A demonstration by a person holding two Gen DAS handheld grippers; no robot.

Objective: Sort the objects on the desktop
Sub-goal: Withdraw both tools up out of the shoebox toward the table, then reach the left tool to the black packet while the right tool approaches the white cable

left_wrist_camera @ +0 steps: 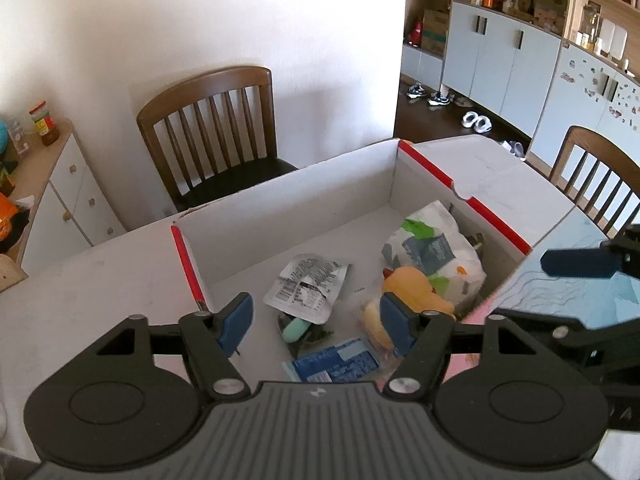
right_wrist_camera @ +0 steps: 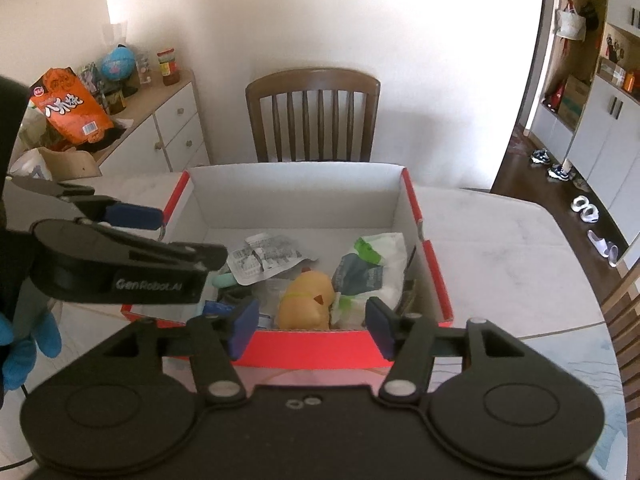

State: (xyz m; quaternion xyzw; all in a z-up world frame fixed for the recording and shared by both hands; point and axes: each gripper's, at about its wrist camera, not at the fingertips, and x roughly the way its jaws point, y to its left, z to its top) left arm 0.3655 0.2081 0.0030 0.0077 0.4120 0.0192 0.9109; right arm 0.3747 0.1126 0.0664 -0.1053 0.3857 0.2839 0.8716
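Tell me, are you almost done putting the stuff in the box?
Looks nearly done. The red box already holds the yellow plush toy, a white packet and a tissue pack. Both the left gripper and right gripper are open and empty. No loose items show on the table.

One red-and-white box (right_wrist_camera: 434, 276) on one white table (right_wrist_camera: 500, 240). Inside the box: one yellow plush toy (right_wrist_camera: 306, 300), one silver sachet (right_wrist_camera: 266, 258) at 11 o'clock of it, one white-green packet (right_wrist_camera: 372, 268) at 2 o'clock, one blue packet (left_wrist_camera: 334, 364). Two wooden chairs (left_wrist_camera: 212, 128) (left_wrist_camera: 596, 176).
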